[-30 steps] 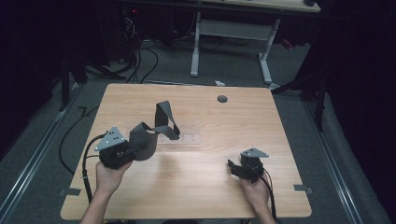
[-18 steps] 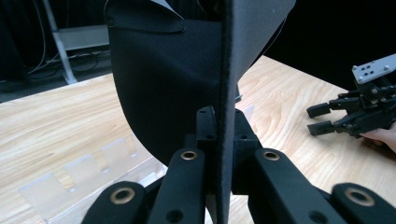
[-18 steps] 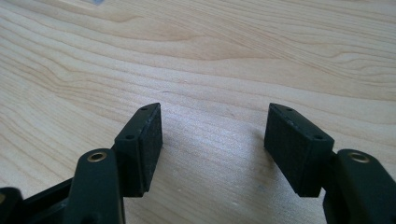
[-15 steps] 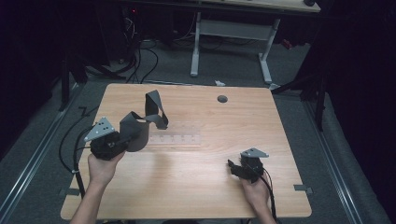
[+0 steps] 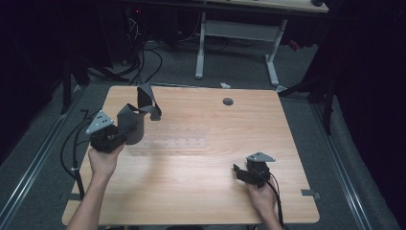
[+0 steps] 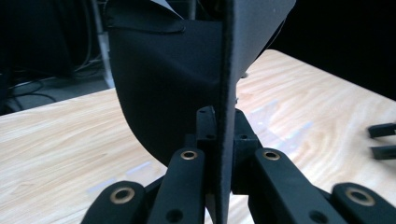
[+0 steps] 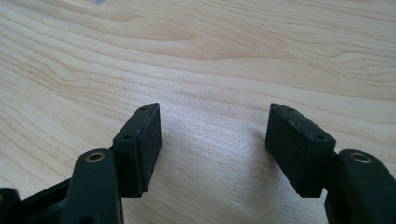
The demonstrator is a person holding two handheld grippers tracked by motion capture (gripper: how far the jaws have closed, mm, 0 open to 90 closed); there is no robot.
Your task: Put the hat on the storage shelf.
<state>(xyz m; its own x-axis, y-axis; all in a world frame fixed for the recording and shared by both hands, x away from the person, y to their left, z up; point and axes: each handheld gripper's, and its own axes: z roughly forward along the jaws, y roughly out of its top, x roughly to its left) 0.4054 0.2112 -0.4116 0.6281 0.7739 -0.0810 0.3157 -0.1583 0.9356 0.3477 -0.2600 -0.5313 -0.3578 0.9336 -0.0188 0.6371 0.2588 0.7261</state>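
1. The left gripper [image 5: 125, 130] has its jaws closed on the edge of a dark grey fabric piece [image 5: 136, 115]. In the left gripper view the stiff edge of that fabric piece [image 6: 187, 79] runs straight down between the two black jaws, pinched tight.

2. The fabric piece hangs clear above the far-left part of the wooden table [image 5: 201, 191], one band of it curling up and over. What it is exactly I cannot say for sure; it looks like a curved cloth shell with a stitched seam, perhaps a mask or a cup-shaped pad.

3. The right gripper [image 5: 239, 173] rests low at the near-right of the table, well apart from the fabric. Its jaws stand wide open with nothing between them — bare wood grain shows past the right gripper [image 7: 212, 140] in its own view.

4. The step in hand seems to be a carry: the piece is lifted and held aloft by one edge, not yet set down or passed over.

5. A faint clear strip [image 5: 167, 143] lies on the table just beside the left gripper.

6. The next move calls for either lowering the piece flat or bringing the open right gripper across to take a second edge — a floppy thing held at one point will swing.
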